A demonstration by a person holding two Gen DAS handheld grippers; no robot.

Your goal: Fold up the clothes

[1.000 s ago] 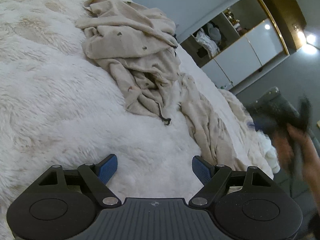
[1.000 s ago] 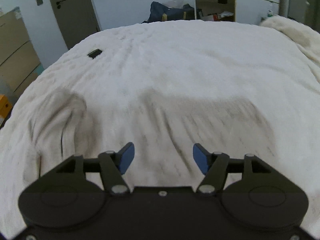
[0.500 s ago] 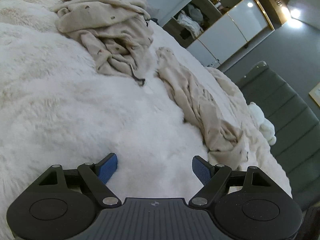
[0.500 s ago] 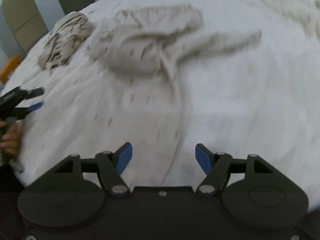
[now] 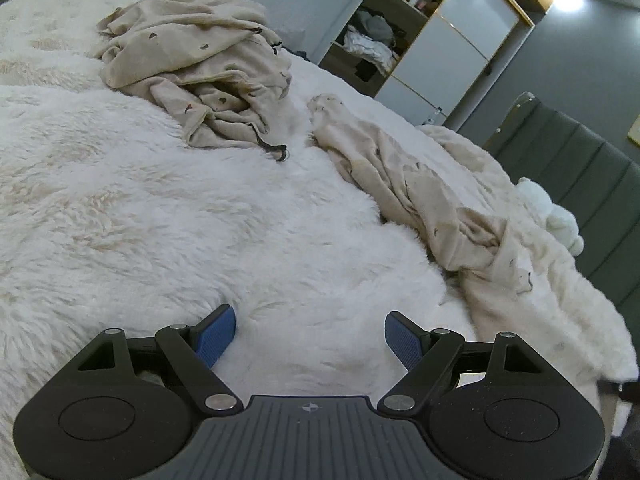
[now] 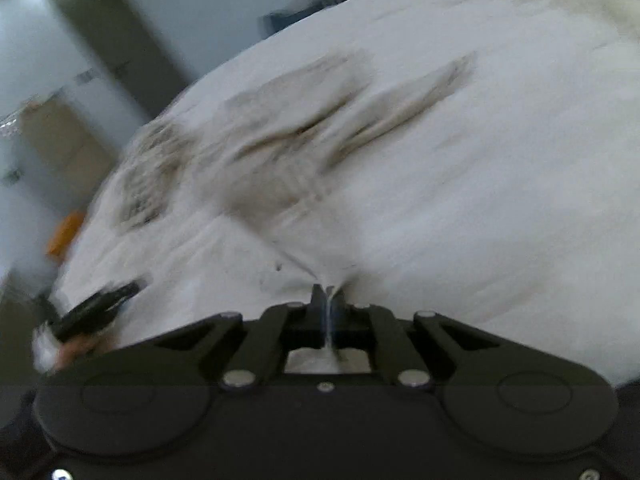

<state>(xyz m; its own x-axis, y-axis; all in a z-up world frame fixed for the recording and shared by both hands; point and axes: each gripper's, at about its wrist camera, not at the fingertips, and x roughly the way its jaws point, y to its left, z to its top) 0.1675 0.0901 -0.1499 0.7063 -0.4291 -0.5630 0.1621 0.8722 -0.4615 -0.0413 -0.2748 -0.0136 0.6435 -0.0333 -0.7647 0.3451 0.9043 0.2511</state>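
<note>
Two crumpled garments of thin beige fabric with small dark printed motifs lie on a bed. The bunched garment (image 5: 196,76) forms a heaped, deeply creased mound in the upper left of the left wrist view, a dark cord trailing from its lower edge. The elongated garment (image 5: 420,192) stretches as a twisted band from upper centre toward the right edge, apart from the first.

Both rest on a white, long-piled fluffy blanket (image 5: 160,220) that fills most of the frame. A pale plush toy (image 5: 556,216) lies at the right, beside a dark padded headboard (image 5: 580,168); an open wardrobe (image 5: 400,32) with glossy panels stands in the upper right.

The left gripper (image 5: 310,336), at lower centre, holds its blue ribbed pads wide apart over bare blanket, gripping nothing.

In the blurred right wrist view, the right gripper (image 6: 328,300) at lower centre is closing, a thin ridge of pale cloth pinched between its fingers; whether this is garment or blanket cannot be told.
</note>
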